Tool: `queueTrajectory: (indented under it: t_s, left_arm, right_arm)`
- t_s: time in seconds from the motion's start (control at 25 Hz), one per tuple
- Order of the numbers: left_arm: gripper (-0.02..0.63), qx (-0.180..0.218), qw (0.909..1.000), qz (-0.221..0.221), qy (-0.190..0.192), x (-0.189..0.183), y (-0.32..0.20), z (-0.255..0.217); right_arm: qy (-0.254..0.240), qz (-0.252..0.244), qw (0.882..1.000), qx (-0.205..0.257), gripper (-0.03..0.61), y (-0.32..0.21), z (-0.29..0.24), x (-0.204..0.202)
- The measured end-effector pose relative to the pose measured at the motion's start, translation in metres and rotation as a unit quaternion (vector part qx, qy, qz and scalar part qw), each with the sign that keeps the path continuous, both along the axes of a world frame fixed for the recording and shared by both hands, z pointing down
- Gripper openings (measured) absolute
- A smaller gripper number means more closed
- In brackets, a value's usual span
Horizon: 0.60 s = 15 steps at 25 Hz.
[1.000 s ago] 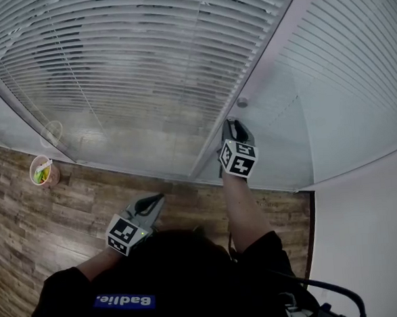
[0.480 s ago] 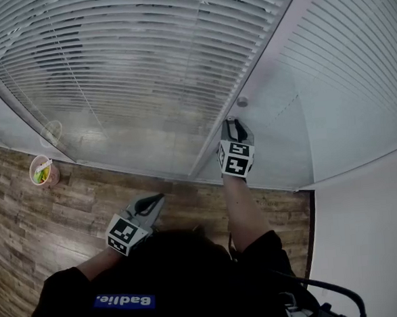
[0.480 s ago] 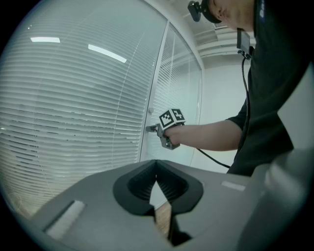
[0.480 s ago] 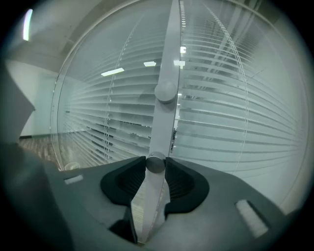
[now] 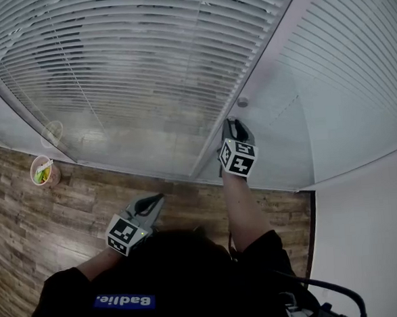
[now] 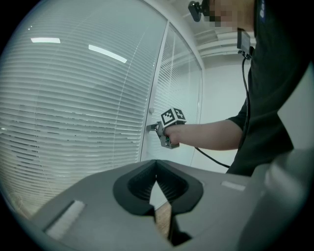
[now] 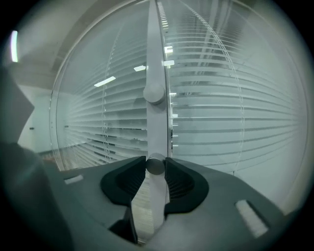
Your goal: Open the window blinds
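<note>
Your right gripper point(image 5: 233, 125) pinches the lower knob point(image 7: 156, 165) on the post between the blinds point(image 5: 144, 63). You seem to be at the turning step, so next roll that wrist steadily. Your left gripper point(image 5: 152, 202) hangs closed and empty.

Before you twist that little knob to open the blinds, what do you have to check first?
1. Right gripper on the lower knob: ok, its jaws pinch it from both sides.
2. Upper knob left free: ok, nothing touches it.
3. Blinds open: not ok, their slats look mostly closed.
4. Left gripper out of the way: ok, shut, empty, held back from the blinds.
5. Which way to twist: cannot tell.
</note>
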<state>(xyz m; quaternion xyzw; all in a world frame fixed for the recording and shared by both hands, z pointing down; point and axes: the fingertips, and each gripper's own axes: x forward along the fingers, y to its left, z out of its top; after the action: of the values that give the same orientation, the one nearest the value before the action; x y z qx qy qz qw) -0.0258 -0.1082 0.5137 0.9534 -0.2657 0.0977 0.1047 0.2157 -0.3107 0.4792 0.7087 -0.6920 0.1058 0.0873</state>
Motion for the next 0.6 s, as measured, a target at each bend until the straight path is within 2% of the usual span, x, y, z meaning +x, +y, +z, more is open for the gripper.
queueTrajectory:
  t_s: [0.2, 0.4, 0.6]
  left_arm:
    - [0.000, 0.002, 1.0000, 0.004, -0.001, 0.0022, 0.0006, -0.0005]
    - [0.000, 0.000, 1.0000, 0.004, -0.001, 0.0020, 0.0012, -0.0002]
    - [0.000, 0.000, 1.0000, 0.004, -0.002, 0.0016, 0.0005, 0.0003]
  right_arm:
    - [0.121, -0.010, 0.992, -0.025, 0.124, -0.0009, 0.0005, -0.0065]
    - [0.193, -0.014, 0.980, -0.039, 0.124, -0.0006, 0.0007, -0.0092]
    - [0.265, -0.019, 0.963, -0.050, 0.124, -0.0013, 0.0029, -0.0107]
